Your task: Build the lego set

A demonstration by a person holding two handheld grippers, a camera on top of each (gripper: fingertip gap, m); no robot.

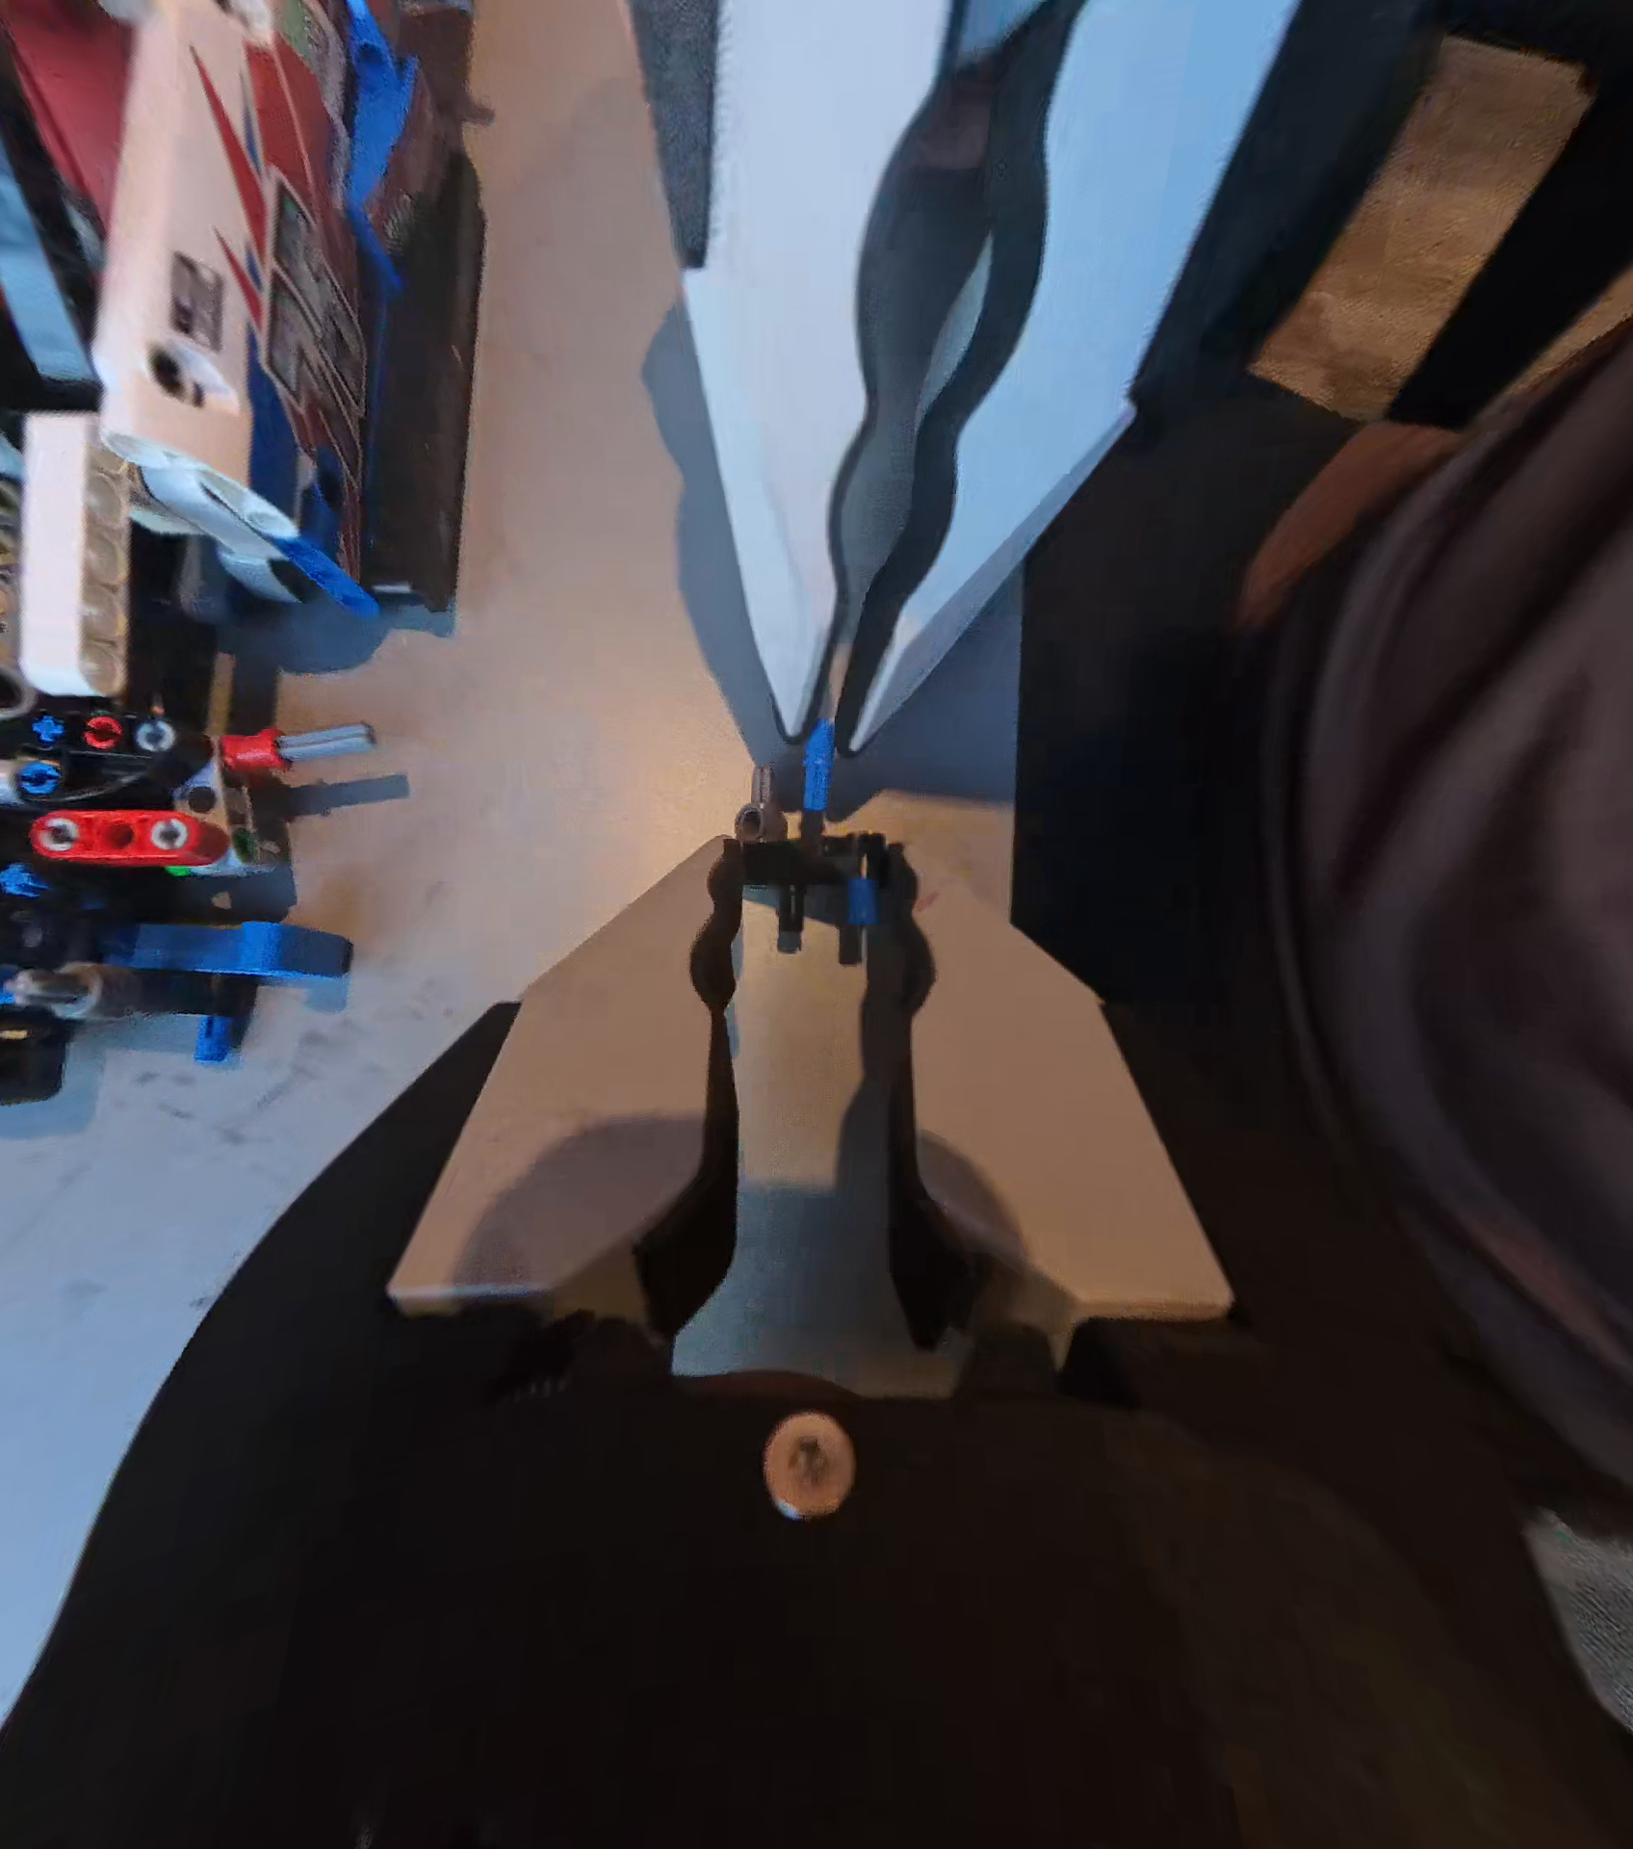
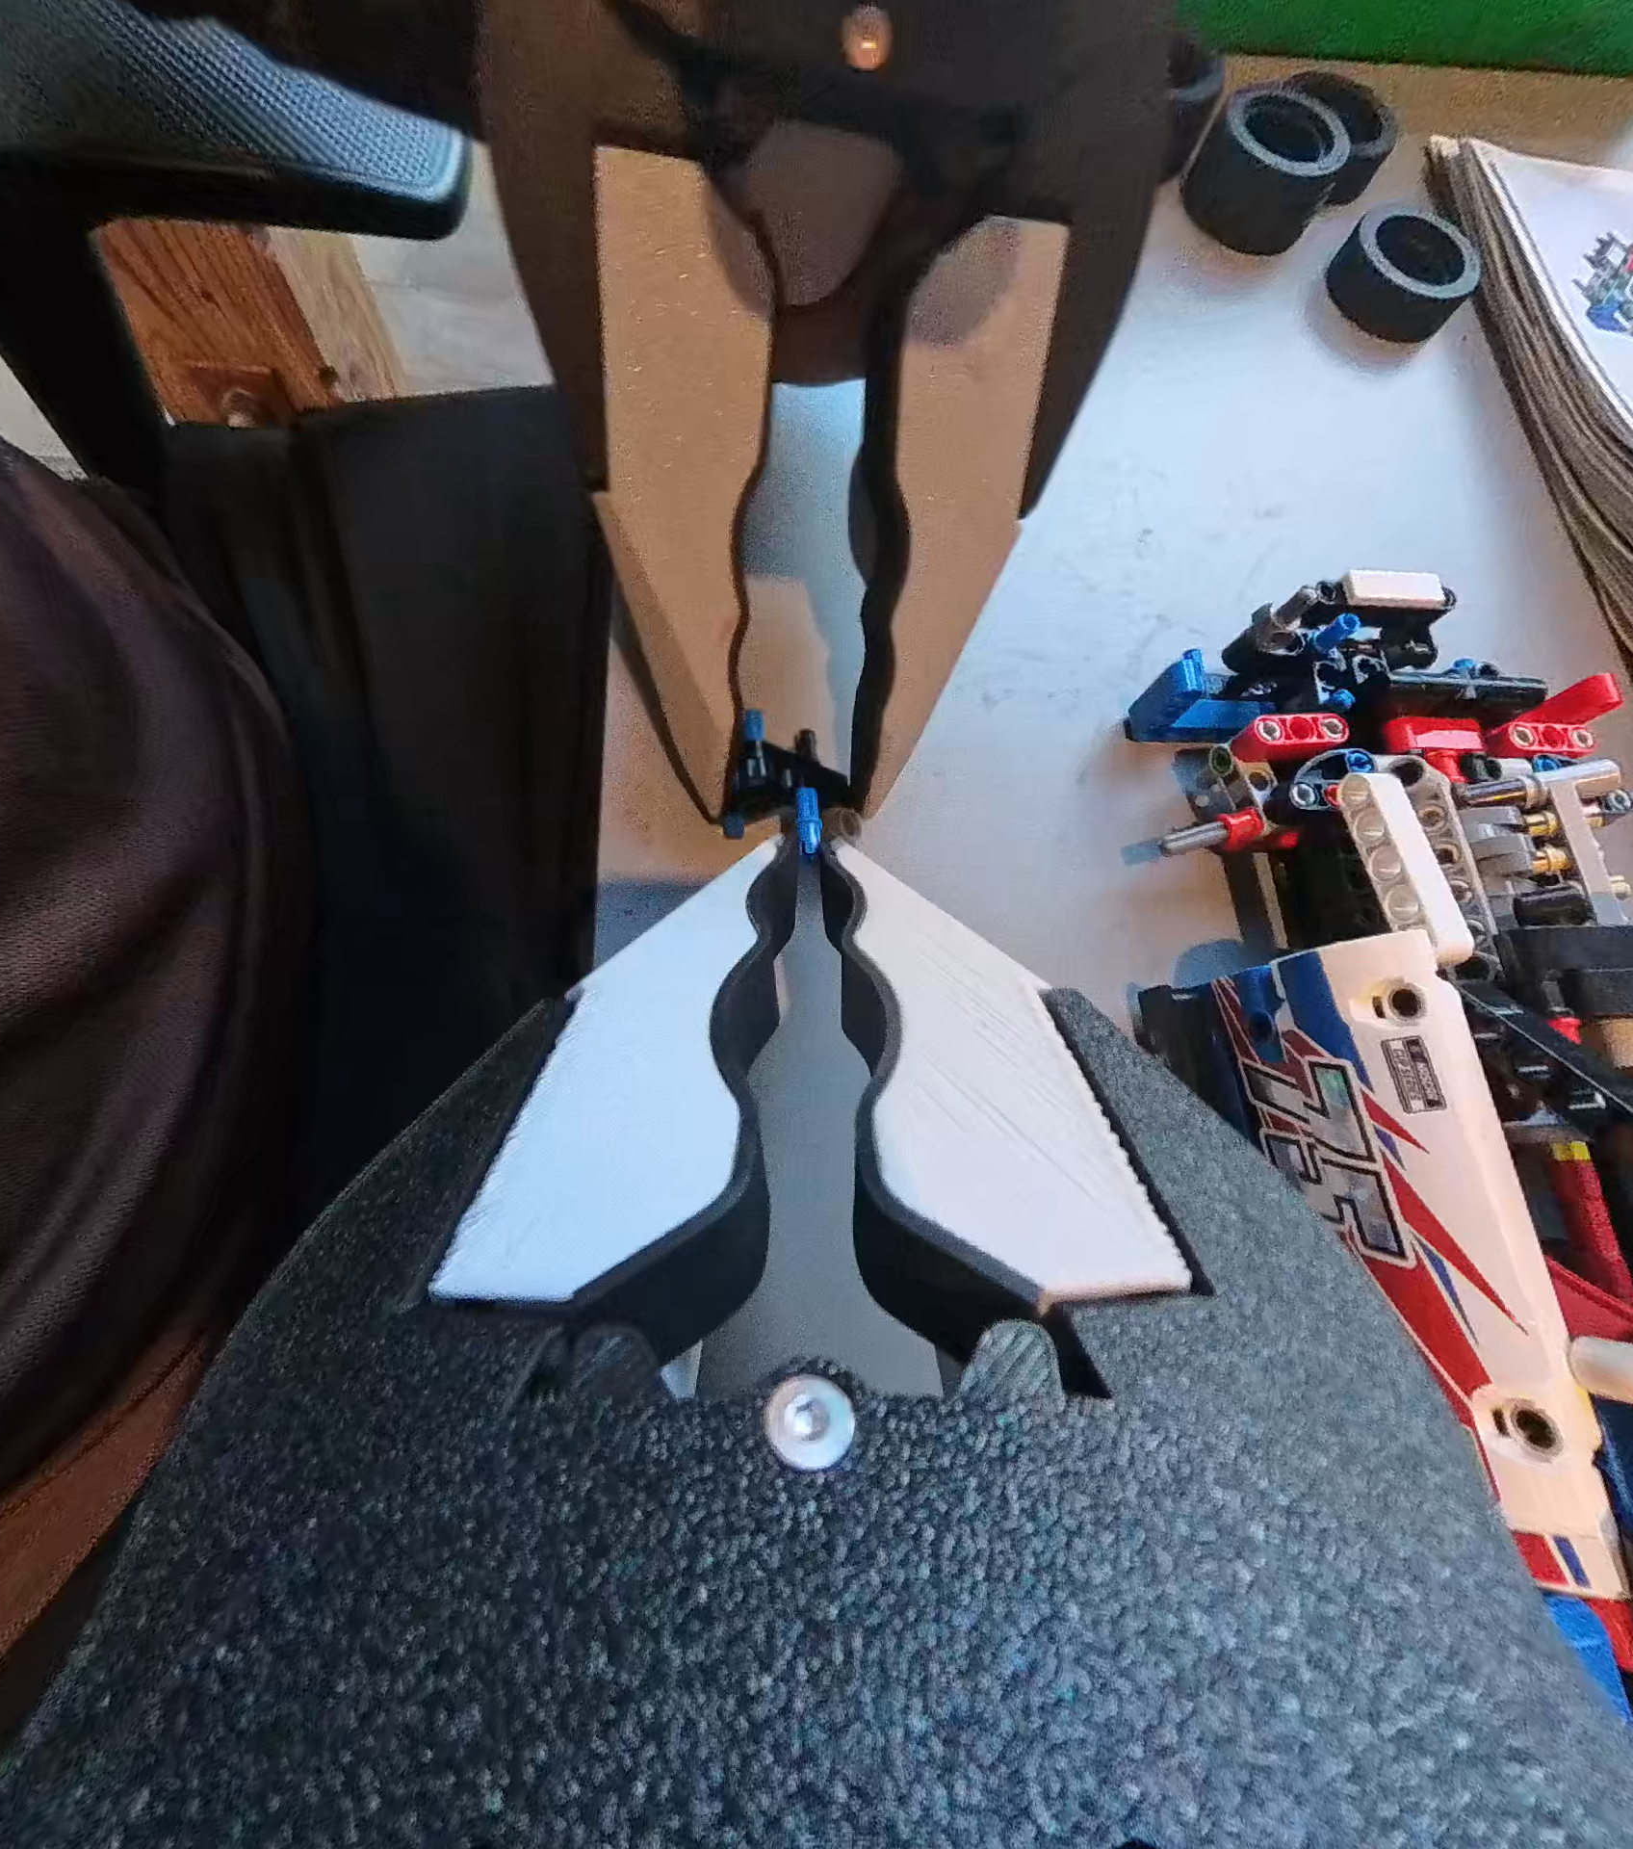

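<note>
My left gripper (image 1: 810, 862) is shut on a small black lego piece (image 1: 812, 862) with black and blue pins sticking out of it. The same piece shows in the right wrist view (image 2: 777, 775), held by the tan-fingered left gripper (image 2: 787, 790). My right gripper (image 2: 808, 845) is shut on a blue pin (image 2: 805, 808), whose tip meets the black piece. In the left wrist view the white-fingered right gripper (image 1: 818, 740) comes down from above with the blue pin (image 1: 818, 765). A small grey connector (image 1: 760, 810) sits on the piece's left end.
The partly built lego car (image 2: 1453, 900), white, red, blue and black, lies on the white table (image 2: 1193, 480) to the right; it also shows in the left wrist view (image 1: 92, 600). Black tyres (image 2: 1403, 270) and an instruction booklet (image 2: 1613, 330) lie at the far right. A person's dark clothing (image 2: 42, 900) and a chair armrest (image 2: 192, 130) are on the left. The grippers are tip to tip, or close to it.
</note>
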